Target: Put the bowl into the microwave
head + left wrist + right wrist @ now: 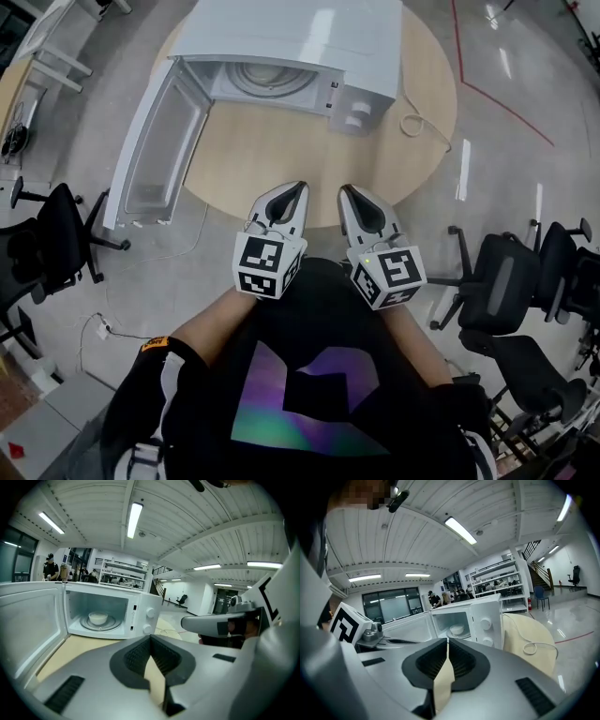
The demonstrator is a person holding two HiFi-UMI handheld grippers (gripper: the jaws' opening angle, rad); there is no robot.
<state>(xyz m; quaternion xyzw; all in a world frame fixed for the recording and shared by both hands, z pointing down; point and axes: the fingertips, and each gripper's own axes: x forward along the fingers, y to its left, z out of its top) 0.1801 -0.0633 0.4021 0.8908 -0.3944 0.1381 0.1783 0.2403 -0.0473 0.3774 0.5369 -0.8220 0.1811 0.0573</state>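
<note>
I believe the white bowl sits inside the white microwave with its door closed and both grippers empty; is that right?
Not quite: the door of the white microwave stands wide open, as the head view shows. The white bowl does sit inside, and the left gripper and right gripper are both empty, jaws together.

No legible text, brand, number or sign is recorded in any view. Square black-and-white markers, not lettering, are carried on the cube (269,265) of the left gripper (292,187) and the cube (388,277) of the right gripper (345,190), both well short of the microwave (281,56). Small dark marks on the microwave's control panel (147,618) are too small to be read. An orange patch (155,344) on a sleeve, farther still from the microwave, is likewise unreadable.
</note>
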